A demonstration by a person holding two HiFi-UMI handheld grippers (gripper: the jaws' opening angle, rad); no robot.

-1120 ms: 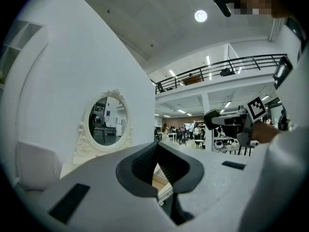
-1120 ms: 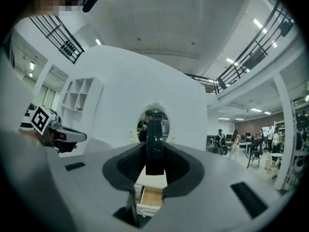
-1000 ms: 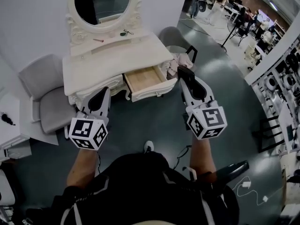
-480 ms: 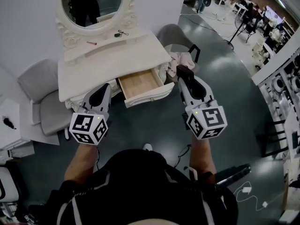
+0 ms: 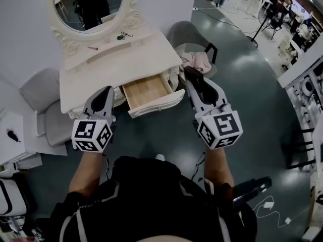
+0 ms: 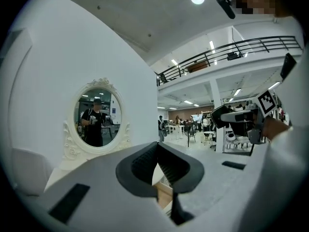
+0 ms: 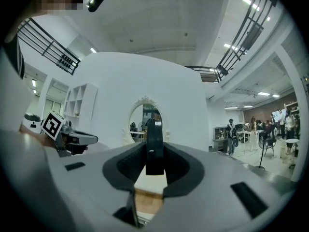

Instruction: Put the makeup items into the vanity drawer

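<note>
The white vanity point(image 5: 116, 67) stands ahead with its wooden drawer point(image 5: 156, 105) pulled open and nothing showing inside. My right gripper point(image 5: 192, 77) hovers just right of the drawer, shut on a dark flat makeup case point(image 7: 154, 146) that stands upright between the pads. The drawer's wood point(image 7: 147, 202) shows below those jaws. My left gripper point(image 5: 104, 96) hangs at the vanity's front edge, left of the drawer; its pads point(image 6: 145, 161) meet at the tip with nothing between them. A small red item point(image 5: 93, 48) and a dark green item point(image 5: 121, 36) lie on the vanity's upper shelf.
An oval mirror point(image 5: 88, 6) tops the vanity. A grey chair point(image 5: 43, 105) stands at its left. Another chair with a pink cloth point(image 5: 197, 59) is at its right, close to my right gripper. Cables point(image 5: 267, 205) lie on the floor at the lower right.
The vanity has come closer in the view and shifted left. Both grippers have drifted a little toward it, the right one still holding the dark case.
</note>
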